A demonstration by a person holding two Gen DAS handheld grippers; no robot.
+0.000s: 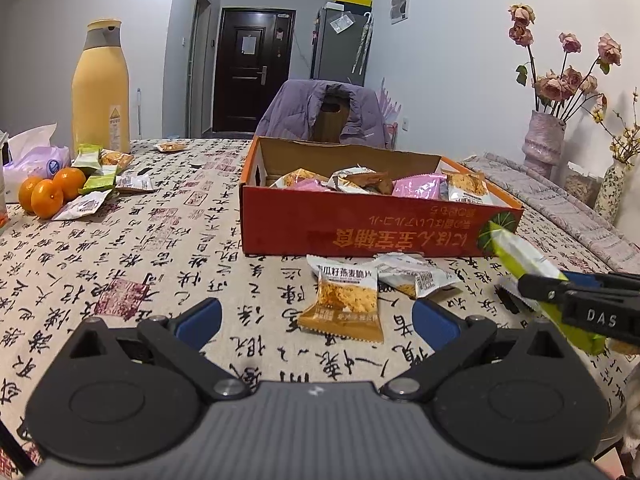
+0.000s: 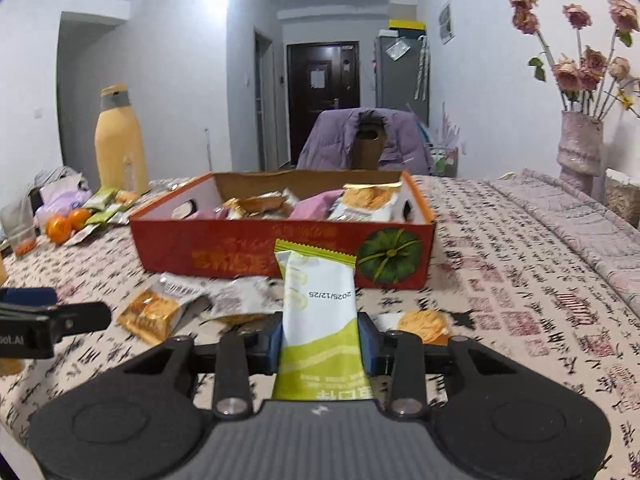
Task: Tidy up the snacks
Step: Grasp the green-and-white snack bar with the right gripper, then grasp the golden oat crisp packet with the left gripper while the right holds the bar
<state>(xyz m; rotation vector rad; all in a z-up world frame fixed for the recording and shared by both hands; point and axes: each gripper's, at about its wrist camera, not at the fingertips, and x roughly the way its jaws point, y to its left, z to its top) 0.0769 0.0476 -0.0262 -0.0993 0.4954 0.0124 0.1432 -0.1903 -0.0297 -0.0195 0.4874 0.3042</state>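
Observation:
A red cardboard box (image 1: 360, 228) holds several snack packets on the printed tablecloth; it also shows in the right wrist view (image 2: 248, 254). My right gripper (image 2: 320, 338) is shut on a green and white snack packet (image 2: 320, 300), held upright above the table in front of the box. The same packet (image 1: 524, 258) and the right gripper (image 1: 536, 288) show at the right of the left wrist view. My left gripper (image 1: 316, 316) is open and empty, low over the table, with an orange snack packet (image 1: 344, 304) just ahead between its fingers. A white packet (image 1: 416, 276) lies beside it.
A yellow bottle (image 1: 100, 88), three oranges (image 1: 48, 192), a tissue pack (image 1: 32, 156) and several loose packets (image 1: 100, 176) sit at the far left. Vases with dried roses (image 1: 544, 144) stand at the right. A chair with a purple jacket (image 1: 324, 112) stands behind the box.

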